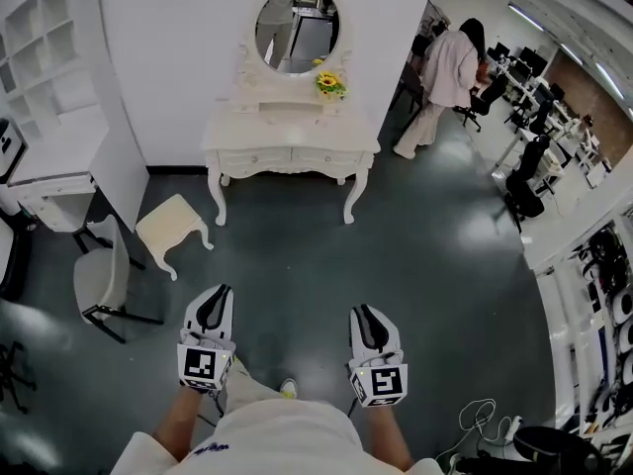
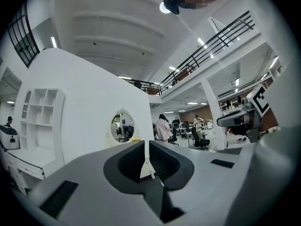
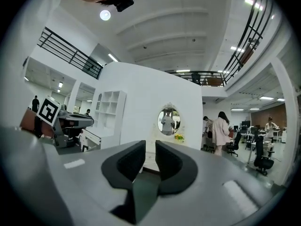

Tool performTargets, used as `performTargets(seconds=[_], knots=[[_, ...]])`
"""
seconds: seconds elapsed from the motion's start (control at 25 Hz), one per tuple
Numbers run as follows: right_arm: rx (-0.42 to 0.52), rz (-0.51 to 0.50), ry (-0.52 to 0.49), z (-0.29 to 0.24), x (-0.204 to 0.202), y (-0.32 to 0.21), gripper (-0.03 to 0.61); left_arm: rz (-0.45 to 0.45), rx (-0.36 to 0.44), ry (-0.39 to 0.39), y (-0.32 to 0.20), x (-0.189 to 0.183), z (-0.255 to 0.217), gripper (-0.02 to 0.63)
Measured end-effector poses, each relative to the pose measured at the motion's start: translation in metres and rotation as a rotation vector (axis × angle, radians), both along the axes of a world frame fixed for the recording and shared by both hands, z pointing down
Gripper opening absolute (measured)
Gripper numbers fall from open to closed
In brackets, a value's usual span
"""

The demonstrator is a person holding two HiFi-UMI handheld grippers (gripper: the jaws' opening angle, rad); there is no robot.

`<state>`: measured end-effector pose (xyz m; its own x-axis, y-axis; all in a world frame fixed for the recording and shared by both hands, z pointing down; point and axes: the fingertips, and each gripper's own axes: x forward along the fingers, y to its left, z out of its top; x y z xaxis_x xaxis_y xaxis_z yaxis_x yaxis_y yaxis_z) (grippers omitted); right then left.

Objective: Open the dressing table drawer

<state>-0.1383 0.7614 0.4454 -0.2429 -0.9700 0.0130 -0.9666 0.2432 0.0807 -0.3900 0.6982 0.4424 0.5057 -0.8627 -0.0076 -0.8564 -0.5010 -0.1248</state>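
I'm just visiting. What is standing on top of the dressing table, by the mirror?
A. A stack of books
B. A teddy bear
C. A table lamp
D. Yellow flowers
D: a small bunch of yellow flowers stands on the dressing table, at the lower right of the oval mirror as the head view shows it.

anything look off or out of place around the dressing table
The stool stands off to the left of the dressing table, turned at an angle to it rather than squared in front. Nothing else stands out; the drawers look shut.
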Motion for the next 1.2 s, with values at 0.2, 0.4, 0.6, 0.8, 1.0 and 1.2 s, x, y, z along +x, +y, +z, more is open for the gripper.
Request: performTargets(seconds=[0.2,0.4,0.6,0.8,1.0,1.2], knots=[[-0.013,0.015,-0.015,0.001,0.009,-0.001,0.126,0.022,-0.005,-0.008,-0.003,0.007,-0.002,0.086],[-0.028,-0.01,-0.175,-0.004,0.017,-0.009,0.181,0.032,-0.011,0.033,-0.01,0.008,-0.003,0.143],[-0.041,-0.014,-0.18,-0.003,0.023,-0.014,0.215,0.073,-0.024,0.08,-0.011,0.016,-0.009,0.246],[-0.06,-0.037,-0.163,0.003,0.023,-0.016,0.281,0.057,-0.046,0.08,-0.015,0.02,-0.002,0.329],[-0.061,-0.045,-0.139,0.01,0.022,-0.021,0.358,0.065,-0.061,0.086,-0.016,0.027,0.003,0.38],[-0.038,-0.024,-0.163,0.007,0.027,-0.023,0.512,0.084,-0.079,0.1,-0.015,0.043,0.004,0.445]])
